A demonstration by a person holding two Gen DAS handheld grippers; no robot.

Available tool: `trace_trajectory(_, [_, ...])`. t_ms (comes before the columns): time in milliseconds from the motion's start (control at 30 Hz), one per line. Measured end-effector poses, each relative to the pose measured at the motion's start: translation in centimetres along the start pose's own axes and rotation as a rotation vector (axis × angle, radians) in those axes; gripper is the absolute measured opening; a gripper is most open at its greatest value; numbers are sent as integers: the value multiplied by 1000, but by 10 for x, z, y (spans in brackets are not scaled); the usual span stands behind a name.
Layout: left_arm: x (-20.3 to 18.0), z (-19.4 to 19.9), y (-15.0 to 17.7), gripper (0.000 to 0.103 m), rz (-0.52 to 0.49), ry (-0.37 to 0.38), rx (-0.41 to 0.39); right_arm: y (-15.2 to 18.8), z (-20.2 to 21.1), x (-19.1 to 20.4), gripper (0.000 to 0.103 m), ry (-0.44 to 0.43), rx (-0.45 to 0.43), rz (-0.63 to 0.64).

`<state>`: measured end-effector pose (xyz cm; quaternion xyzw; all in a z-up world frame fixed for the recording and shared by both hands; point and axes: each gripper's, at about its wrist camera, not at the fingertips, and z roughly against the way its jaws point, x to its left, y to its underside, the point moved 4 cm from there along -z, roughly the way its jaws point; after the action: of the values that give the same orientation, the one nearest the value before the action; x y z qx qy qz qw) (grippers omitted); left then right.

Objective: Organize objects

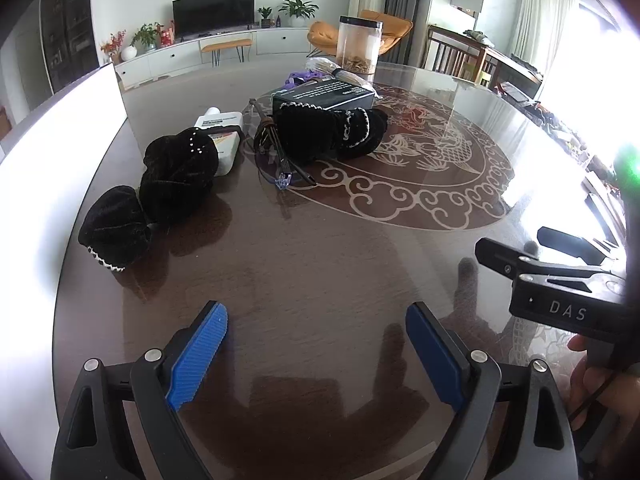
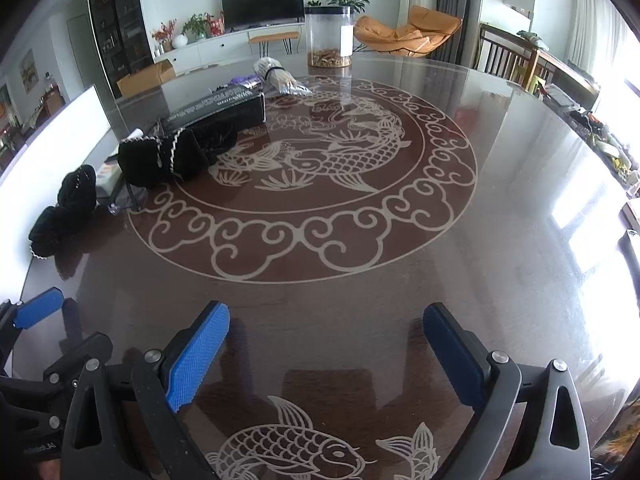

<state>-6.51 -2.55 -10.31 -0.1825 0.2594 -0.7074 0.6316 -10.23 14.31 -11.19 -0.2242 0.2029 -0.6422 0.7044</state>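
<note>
A black velvet bow-shaped hair piece lies at the left of the round table; it also shows in the right wrist view. A second black velvet piece lies against a black box. A white tube and thin dark sticks lie between them. My left gripper is open and empty above bare table. My right gripper is open and empty; it shows at the right of the left wrist view.
A clear jar with brown contents stands at the far side, with a pale bundle and a purple item beside it. The dark glossy table bears a carp pattern. Chairs and clutter stand at the right.
</note>
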Motion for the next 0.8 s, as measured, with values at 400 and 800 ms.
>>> trace_trajectory(400, [-4, -5, -1, 96, -36, -23, 12, 0, -4, 3, 100, -4, 11, 11])
trace_trajectory(800, [-7, -9, -1, 100, -62, -41, 26, 0, -7, 5, 103, -5, 14, 18])
